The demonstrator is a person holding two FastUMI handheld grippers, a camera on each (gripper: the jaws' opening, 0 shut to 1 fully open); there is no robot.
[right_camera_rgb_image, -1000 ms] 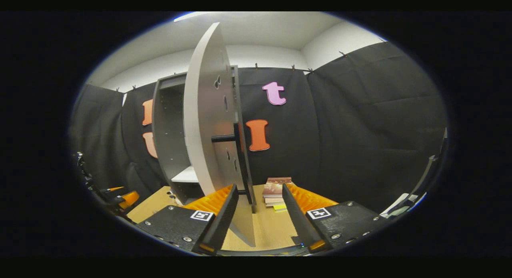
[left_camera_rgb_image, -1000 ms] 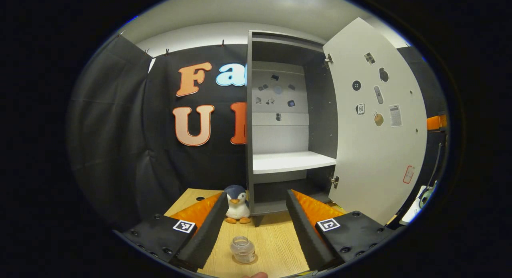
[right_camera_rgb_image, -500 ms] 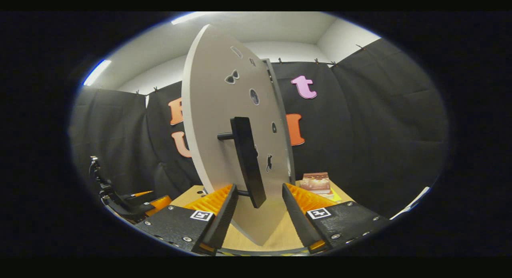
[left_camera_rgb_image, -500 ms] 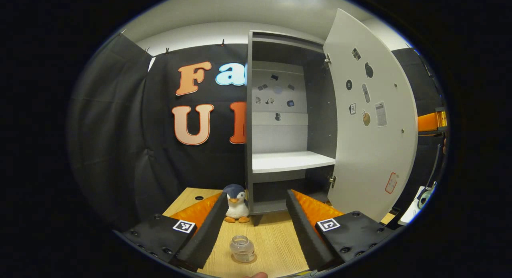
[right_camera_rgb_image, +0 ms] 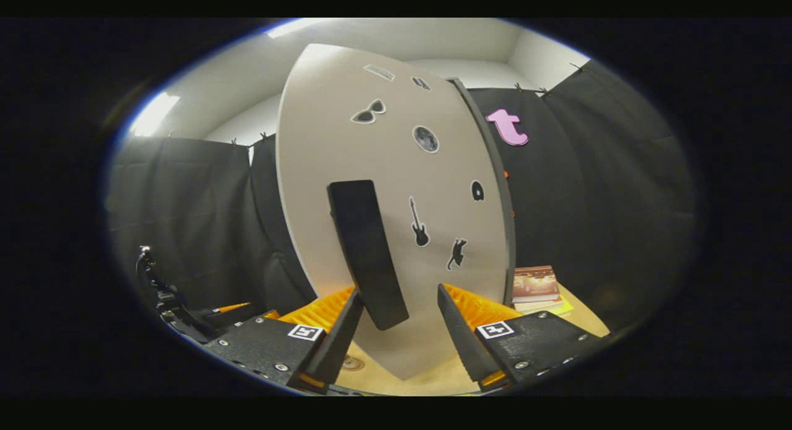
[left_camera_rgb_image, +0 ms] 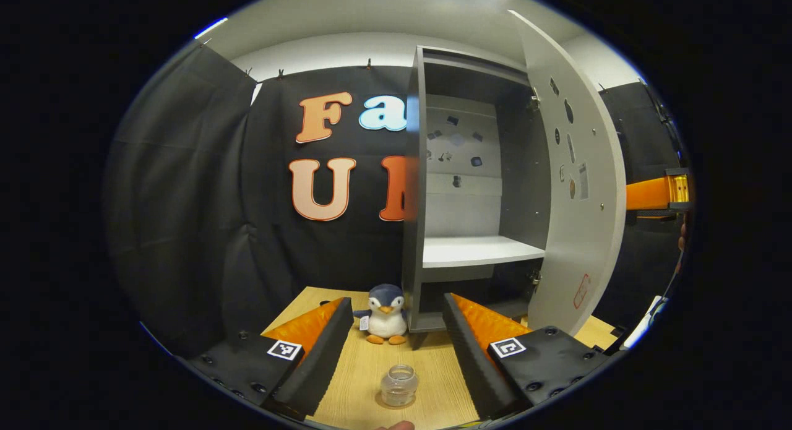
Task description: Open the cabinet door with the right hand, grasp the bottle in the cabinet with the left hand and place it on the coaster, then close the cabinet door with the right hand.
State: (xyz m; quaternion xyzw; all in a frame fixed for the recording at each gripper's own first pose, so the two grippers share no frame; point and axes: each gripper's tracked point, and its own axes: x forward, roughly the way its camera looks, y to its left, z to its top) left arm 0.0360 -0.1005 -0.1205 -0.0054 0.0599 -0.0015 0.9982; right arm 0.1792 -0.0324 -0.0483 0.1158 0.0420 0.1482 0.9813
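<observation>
In the left gripper view, the left claw (left_camera_rgb_image: pixel 396 343) hangs wide open and empty above the wooden worktop (left_camera_rgb_image: pixel 427 368), where the small clear bottle (left_camera_rgb_image: pixel 399 385) stands on a round coaster (left_camera_rgb_image: pixel 388 404), well in front of the grey cabinet (left_camera_rgb_image: pixel 470 189). A toy penguin (left_camera_rgb_image: pixel 386 305) sits at the cabinet's left foot, and the cabinet door (left_camera_rgb_image: pixel 578 176) stands ajar on the cabinet's right. In the right gripper view, the right claw (right_camera_rgb_image: pixel 396 322) gapes open just before the door's (right_camera_rgb_image: pixel 396 189) outer face, its fingers flanking the dark handle's (right_camera_rgb_image: pixel 366 252) lower end without gripping it; books (right_camera_rgb_image: pixel 537 288) lie right of the door.
</observation>
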